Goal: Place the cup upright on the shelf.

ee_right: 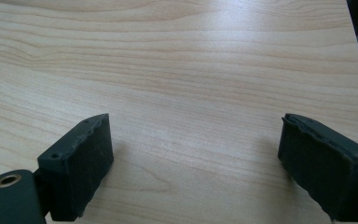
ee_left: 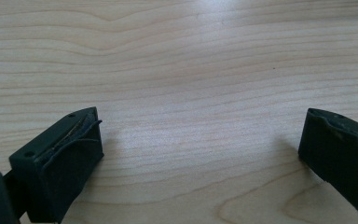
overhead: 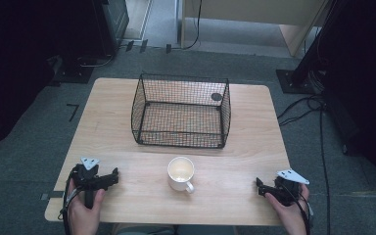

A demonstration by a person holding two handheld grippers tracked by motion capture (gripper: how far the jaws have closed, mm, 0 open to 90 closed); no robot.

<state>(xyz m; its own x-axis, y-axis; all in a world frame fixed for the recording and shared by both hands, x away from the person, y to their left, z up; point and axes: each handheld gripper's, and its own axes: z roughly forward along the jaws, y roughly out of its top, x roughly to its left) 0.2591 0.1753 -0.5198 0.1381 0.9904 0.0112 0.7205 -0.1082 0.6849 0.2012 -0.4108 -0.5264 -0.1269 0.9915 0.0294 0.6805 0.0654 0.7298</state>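
The bench [overhead: 127,147] is smooth pale wood with wavy grain lines and rounded corners. A round white mug [overhead: 180,173] with a small curved handle stands near its front edge, between the two hands and apart from both. Behind it sits a black wire basket [overhead: 181,110], boxy, made of fine mesh. The left tongs [overhead: 108,179] and the right tongs [overhead: 259,186] rest low over the wood. Both have flat, dull black pads, spread wide, with only bare wood between them.
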